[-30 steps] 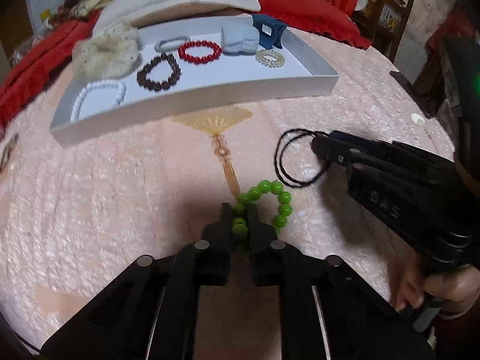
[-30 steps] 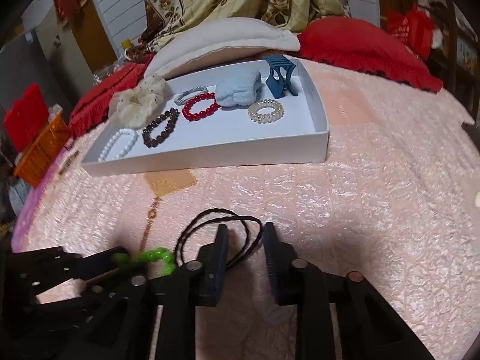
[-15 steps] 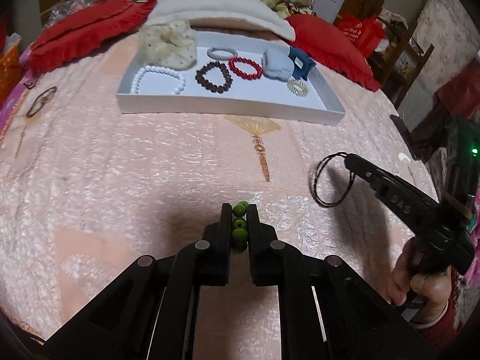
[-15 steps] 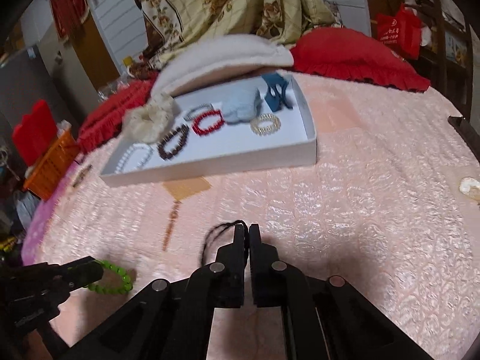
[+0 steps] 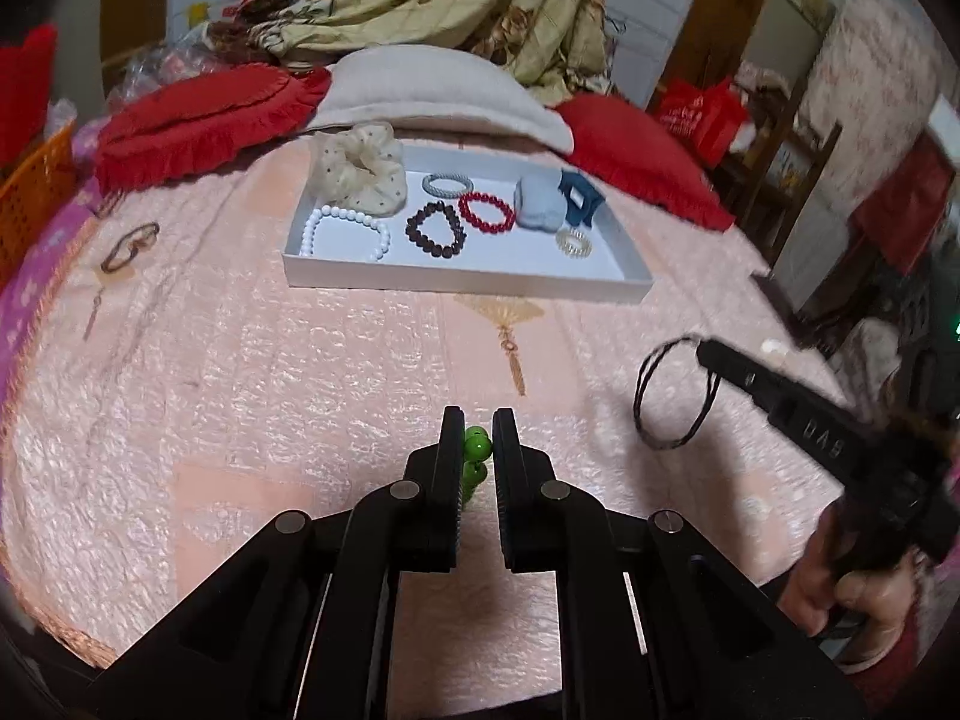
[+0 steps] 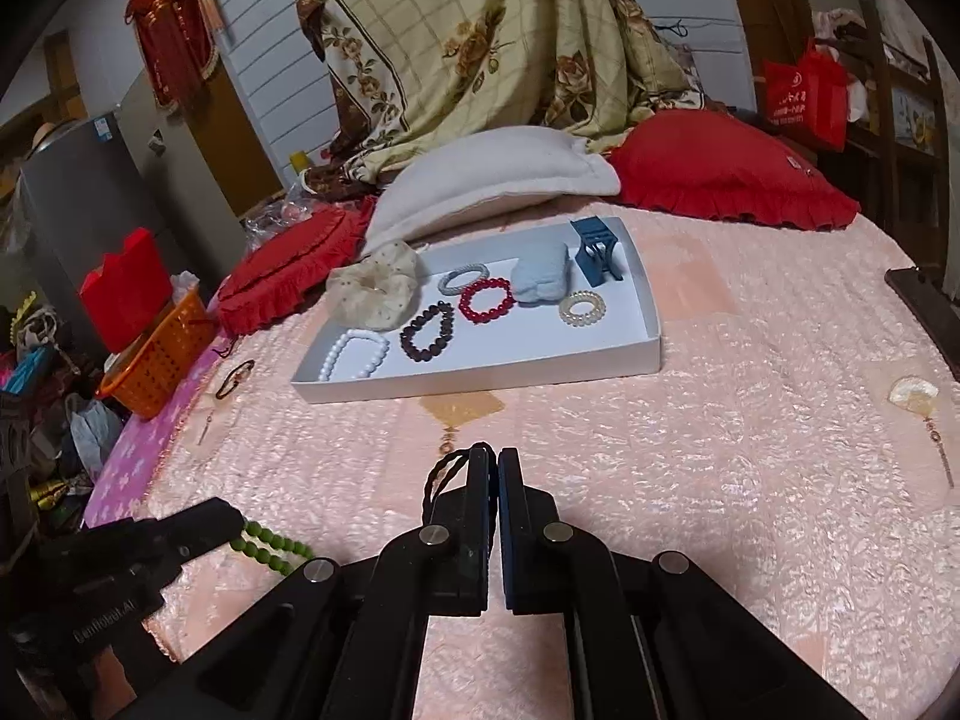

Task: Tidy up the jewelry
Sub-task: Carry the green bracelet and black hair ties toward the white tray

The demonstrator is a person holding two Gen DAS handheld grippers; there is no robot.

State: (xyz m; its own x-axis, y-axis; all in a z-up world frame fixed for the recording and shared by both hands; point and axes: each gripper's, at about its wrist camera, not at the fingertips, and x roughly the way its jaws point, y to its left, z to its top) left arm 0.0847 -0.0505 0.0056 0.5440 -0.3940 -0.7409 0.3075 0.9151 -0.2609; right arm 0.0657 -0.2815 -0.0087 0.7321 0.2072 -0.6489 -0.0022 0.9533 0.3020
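My left gripper (image 5: pixel 478 420) is shut on a green bead bracelet (image 5: pixel 477 450), lifted above the pink bedspread; the bracelet (image 6: pixel 270 543) hangs from it in the right wrist view. My right gripper (image 6: pixel 493 457) is shut on a black twisted hair tie (image 6: pixel 444 474), whose loop (image 5: pixel 675 396) dangles from its tip in the left wrist view. Ahead sits a white tray (image 5: pixel 456 282) (image 6: pixel 480 369) holding a white bead bracelet (image 5: pixel 345 234), a dark brown one (image 5: pixel 435 229), a red one (image 5: pixel 486 213), a cream scrunchie (image 5: pixel 359 168) and a blue claw clip (image 5: pixel 579 195).
A brown bracelet (image 5: pixel 129 246) lies on the bedspread left of the tray. A shell earring (image 6: pixel 915 399) lies at the right. Red cushions (image 5: pixel 204 114) and a white pillow (image 5: pixel 432 90) back the tray. An orange basket (image 6: pixel 159 354) stands off the bed's left edge.
Both grippers rose and drew back from the bedspread. The right gripper closed on the black hair tie and lifted it; the green bracelet went up with the left gripper.
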